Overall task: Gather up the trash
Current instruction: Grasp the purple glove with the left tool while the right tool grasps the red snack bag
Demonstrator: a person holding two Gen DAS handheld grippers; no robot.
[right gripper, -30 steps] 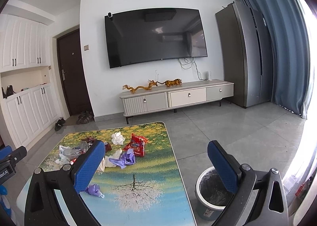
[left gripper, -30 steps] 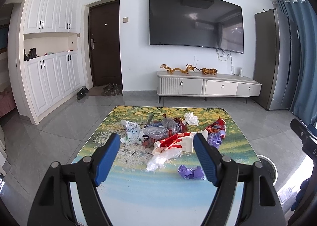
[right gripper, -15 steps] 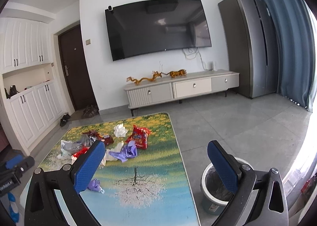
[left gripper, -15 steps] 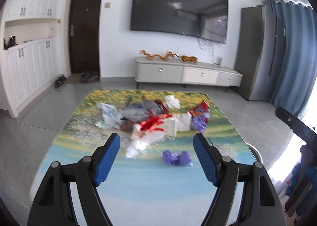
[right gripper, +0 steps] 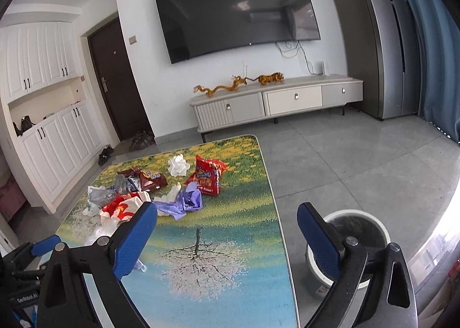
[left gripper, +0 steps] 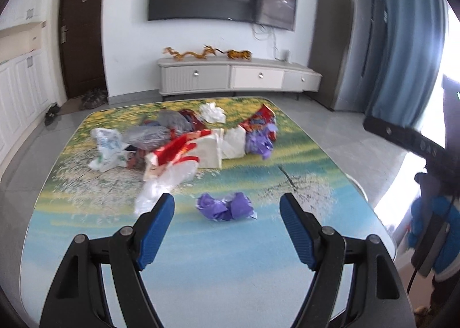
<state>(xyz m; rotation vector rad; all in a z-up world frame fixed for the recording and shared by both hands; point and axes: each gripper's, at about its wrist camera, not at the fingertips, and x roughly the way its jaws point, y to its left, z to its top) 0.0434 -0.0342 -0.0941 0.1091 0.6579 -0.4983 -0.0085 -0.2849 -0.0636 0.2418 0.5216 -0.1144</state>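
A pile of trash lies on the printed table (left gripper: 86, 236): a red-and-white wrapper (left gripper: 178, 152), a clear plastic bag (left gripper: 164, 184), a white tissue (left gripper: 212, 112), a red snack bag (right gripper: 208, 174) and purple paper (right gripper: 187, 201). A crumpled purple wad (left gripper: 227, 207) lies apart, just ahead of my left gripper (left gripper: 227, 204), which is open and empty with the wad between its fingertips' line of sight. My right gripper (right gripper: 227, 216) is open and empty above the table's right edge. A grey bin (right gripper: 356, 230) stands on the floor to the right of the table.
A white TV cabinet (right gripper: 276, 101) with gold figurines stands against the far wall under a wall TV (right gripper: 238, 11). A grey fridge (right gripper: 373, 40) and blue curtain are at the right. White cupboards (right gripper: 43, 126) and a dark door are at the left.
My left gripper has moved forward and down toward the table; the purple wad now sits close between its open fingers. My right gripper has tilted down slightly and the bin shows closer.
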